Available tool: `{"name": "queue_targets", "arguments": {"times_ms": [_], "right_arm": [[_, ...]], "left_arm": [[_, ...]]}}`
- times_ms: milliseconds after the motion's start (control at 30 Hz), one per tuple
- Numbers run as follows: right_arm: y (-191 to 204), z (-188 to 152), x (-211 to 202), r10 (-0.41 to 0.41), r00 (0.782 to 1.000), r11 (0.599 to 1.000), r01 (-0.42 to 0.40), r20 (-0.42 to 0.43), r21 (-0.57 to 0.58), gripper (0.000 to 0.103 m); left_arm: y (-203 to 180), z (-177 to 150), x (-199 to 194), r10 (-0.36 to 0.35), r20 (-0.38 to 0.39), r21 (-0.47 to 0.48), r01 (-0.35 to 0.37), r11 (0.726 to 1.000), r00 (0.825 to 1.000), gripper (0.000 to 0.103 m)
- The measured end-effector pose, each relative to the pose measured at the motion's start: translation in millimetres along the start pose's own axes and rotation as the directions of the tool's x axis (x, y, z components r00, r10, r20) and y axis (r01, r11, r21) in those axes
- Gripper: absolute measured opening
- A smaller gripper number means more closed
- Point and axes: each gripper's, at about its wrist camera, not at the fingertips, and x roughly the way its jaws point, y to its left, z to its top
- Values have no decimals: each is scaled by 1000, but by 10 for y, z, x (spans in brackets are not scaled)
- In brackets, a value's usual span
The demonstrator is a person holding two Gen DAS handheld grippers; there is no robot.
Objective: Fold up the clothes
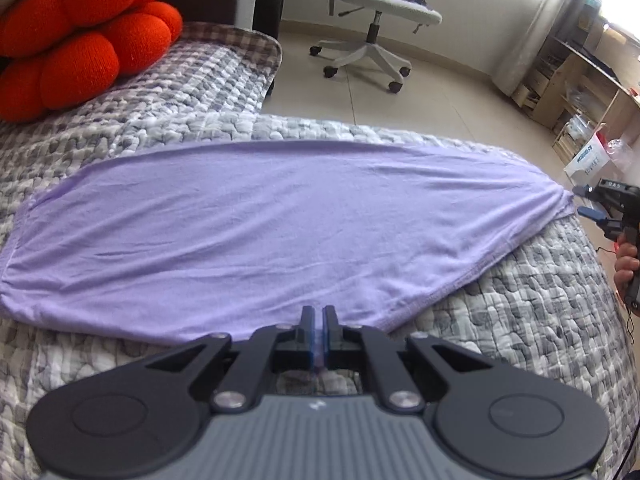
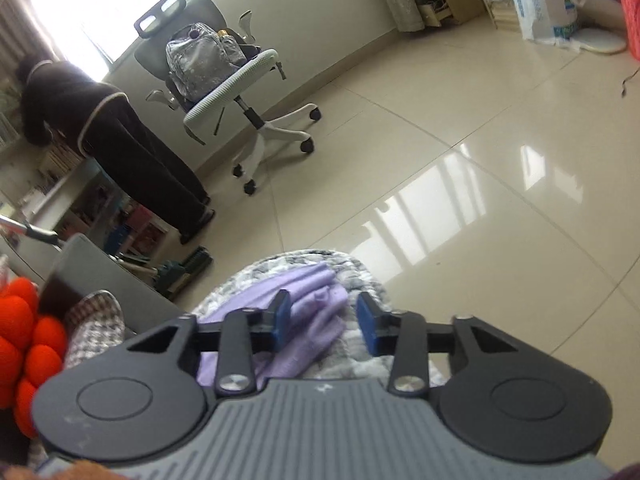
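A lilac garment (image 1: pixel 280 224) lies spread flat across a grey checked quilt (image 1: pixel 520 320). My left gripper (image 1: pixel 319 314) is at the garment's near hem, shut, with a sliver of lilac cloth pinched between its pads. My right gripper (image 1: pixel 588 202) sits at the garment's far right corner, held by a hand (image 1: pixel 625 266). In the right wrist view the right gripper (image 2: pixel 324 320) stands open; the bunched corner of the garment (image 2: pixel 316 308) lies between its blue pads (image 2: pixel 282 320), and the right-hand pad is clear of the cloth.
An orange bobble cushion (image 1: pixel 80 36) rests on the quilt at the back left. Beyond the bed's edge is tiled floor (image 2: pixel 480 160) with a white office chair (image 2: pixel 224 92) carrying a backpack. A person in dark clothes (image 2: pixel 104 128) stands by shelves. Wooden shelving (image 1: pixel 568 92) lines the right.
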Motion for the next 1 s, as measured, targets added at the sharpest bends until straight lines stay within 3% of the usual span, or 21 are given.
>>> {"name": "queue_targets", "arguments": {"times_ms": [133, 233, 333, 500, 567, 633, 800, 867, 1000], "right_arm": [[120, -40, 67, -14, 1000, 993, 12, -13, -119, 43], [186, -114, 96, -13, 1000, 976, 7, -24, -216, 22], [256, -140, 42, -11, 1000, 948, 6, -11, -319, 10], [218, -95, -1, -52, 998, 940, 61, 35, -336, 10], [197, -76, -11, -78, 996, 939, 91, 53, -332, 22], [141, -61, -14, -87, 995, 944, 100, 57, -313, 22], [84, -40, -4, -17, 999, 967, 25, 35, -253, 22], [91, -28, 8, 16, 1000, 973, -10, 23, -229, 31], [191, -106, 71, 0, 1000, 956, -1, -3, -293, 26]], "left_arm": [[-28, -13, 28, 13, -3, 22, -13, 1000, 1000, 3], [-15, -13, 29, 10, -5, 18, -10, 1000, 1000, 4], [-10, -12, 36, 11, -4, 19, -11, 1000, 1000, 4], [-34, -6, 51, 23, -1, 30, -23, 999, 1000, 4], [-46, -12, 49, 27, 2, 40, -27, 999, 1000, 4], [-36, -14, 44, 24, 2, 40, -24, 999, 1000, 4], [-25, -5, 47, 20, -3, 32, -20, 999, 1000, 4], [-34, -6, 50, 23, -3, 36, -23, 999, 1000, 4], [-31, -8, 47, 21, -4, 34, -20, 999, 1000, 4]]}}
